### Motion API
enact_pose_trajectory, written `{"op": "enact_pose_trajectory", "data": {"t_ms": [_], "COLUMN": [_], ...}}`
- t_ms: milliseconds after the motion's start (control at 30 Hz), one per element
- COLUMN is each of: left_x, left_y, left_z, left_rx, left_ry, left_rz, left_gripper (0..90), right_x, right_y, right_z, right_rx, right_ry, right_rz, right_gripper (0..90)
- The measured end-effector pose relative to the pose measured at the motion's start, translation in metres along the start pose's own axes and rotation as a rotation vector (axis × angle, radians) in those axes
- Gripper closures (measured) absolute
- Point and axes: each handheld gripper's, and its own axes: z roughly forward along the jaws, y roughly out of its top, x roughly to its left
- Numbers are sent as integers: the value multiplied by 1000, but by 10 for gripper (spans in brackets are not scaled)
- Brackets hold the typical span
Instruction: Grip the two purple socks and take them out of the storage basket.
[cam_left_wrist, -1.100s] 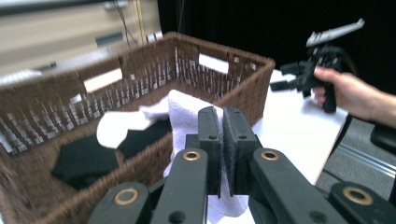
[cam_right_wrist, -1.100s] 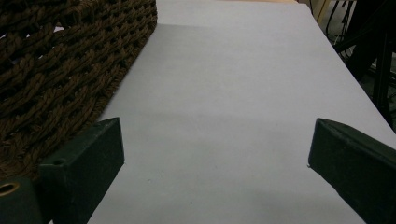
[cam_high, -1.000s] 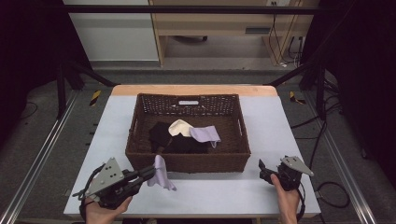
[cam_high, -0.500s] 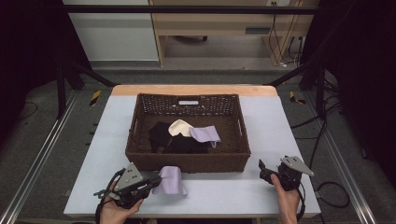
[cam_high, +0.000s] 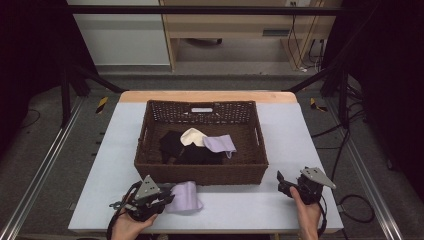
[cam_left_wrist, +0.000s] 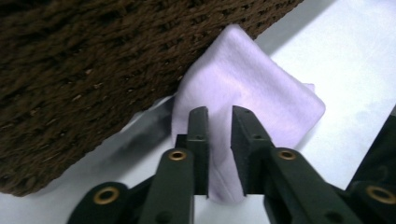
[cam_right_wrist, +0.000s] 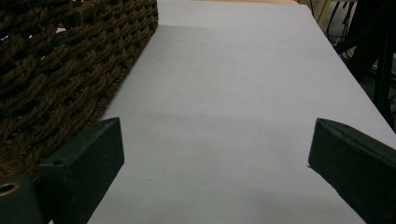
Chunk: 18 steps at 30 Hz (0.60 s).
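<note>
We are pinching the purple cloth (cam_left_wrist: 247, 98) with the left gripper (cam_left_wrist: 219, 140) on the table (cam_high: 250, 210) just beside the basket (cam_high: 200, 172), laying it flat and smooth, while the right gripper (cam_right_wrist: 215, 158) is waiting spread wide.

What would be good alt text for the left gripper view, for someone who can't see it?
The left gripper pinches the near edge of a folded lilac cloth between its two black jaws. The cloth lies on the pale table, its far corner against the dark brown wicker basket.
</note>
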Motion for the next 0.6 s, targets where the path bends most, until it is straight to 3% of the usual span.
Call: {"op": "enact_pose_trajectory", "data": {"t_ms": [233,600], "left_x": [-2,-6], "left_y": [6,28], "left_z": [-15,-42], "left_rx": [-88,-203], "left_ry": [3,32], "left_rz": [-15,2], "left_gripper": [663,642], "right_x": [0,-1], "right_y": [0,0], "right_z": [0,0], "right_rx": [0,0], "right_ry": [1,5], "right_rz": [0,3], "right_gripper": [40,39]}}
